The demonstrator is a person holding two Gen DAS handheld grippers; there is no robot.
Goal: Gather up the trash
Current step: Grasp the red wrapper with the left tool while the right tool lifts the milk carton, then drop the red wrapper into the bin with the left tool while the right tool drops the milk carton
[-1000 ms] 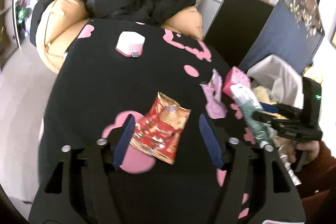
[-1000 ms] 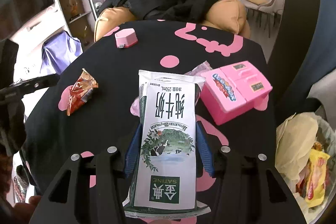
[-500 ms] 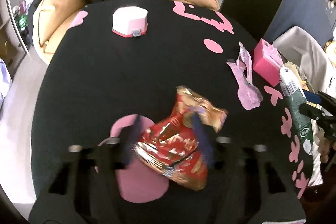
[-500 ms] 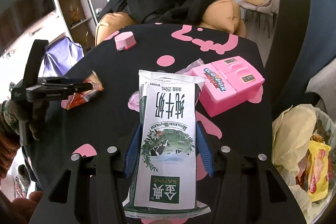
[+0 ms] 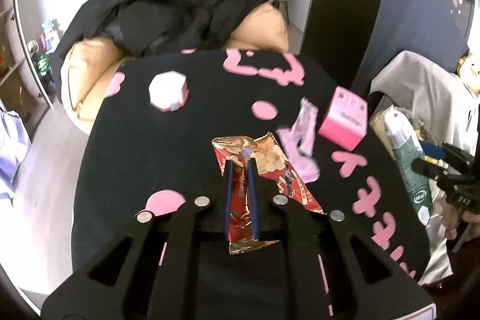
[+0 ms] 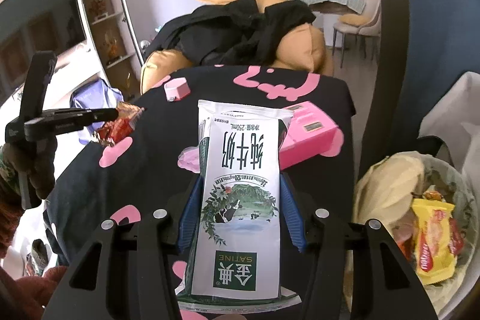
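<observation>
Since a second ago the left gripper (image 5: 240,162) has closed on the red snack wrapper (image 5: 270,167), which lay flat on the black table (image 5: 150,158) between spread fingers and now hangs pinched between the two blue pads, lifted off the cloth above the table's near-left part. The right gripper (image 6: 238,185) is unchanged: its blue fingers (image 6: 192,215) clamp the sides of the white-and-green milk pouch (image 6: 240,200), held upright over the table's right edge. Beside that edge, off the table, a lined trash bin (image 6: 456,179) holds a yellow wrapper (image 6: 435,245). On the table remain a pink toy box (image 5: 345,122) near the right edge, a crumpled pink wrapper (image 5: 300,146) just left of it, and a small white-and-pink case (image 5: 168,90) toward the far-left edge.
</observation>
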